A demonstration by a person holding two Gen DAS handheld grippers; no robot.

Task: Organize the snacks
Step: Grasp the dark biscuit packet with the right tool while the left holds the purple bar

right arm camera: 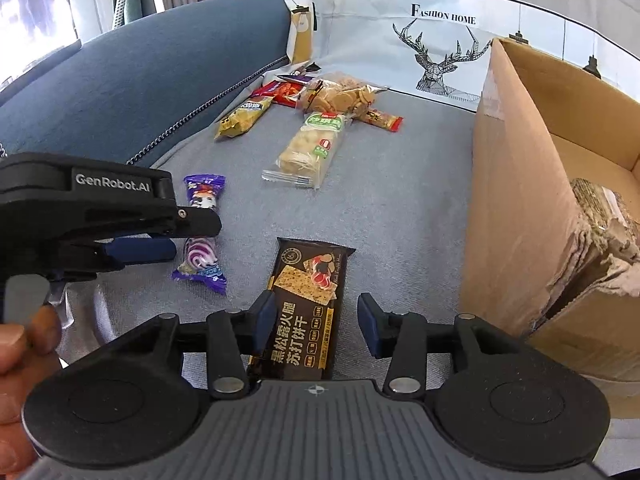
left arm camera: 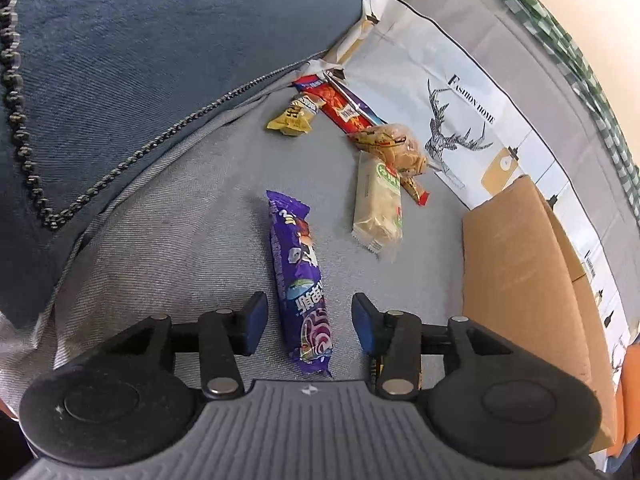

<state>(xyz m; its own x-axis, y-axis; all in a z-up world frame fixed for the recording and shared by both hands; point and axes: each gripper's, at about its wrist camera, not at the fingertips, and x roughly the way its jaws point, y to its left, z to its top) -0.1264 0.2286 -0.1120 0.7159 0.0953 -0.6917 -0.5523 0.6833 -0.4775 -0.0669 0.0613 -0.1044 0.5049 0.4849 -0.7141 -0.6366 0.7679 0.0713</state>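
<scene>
Beside the cardboard box [right arm camera: 516,184], my open right gripper [right arm camera: 316,322] straddles the brown cracker pack [right arm camera: 310,300], pointing away; my left gripper [left arm camera: 308,318] is open over the purple candy bar [left arm camera: 298,272].

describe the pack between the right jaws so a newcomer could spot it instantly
Start at the cardboard box on the grey sofa seat. Just left of its near corner lies the cracker pack, flat between the open right gripper's jaws. It is the only dark brown wrapper, with yellow lettering and a cracker photo.
</scene>
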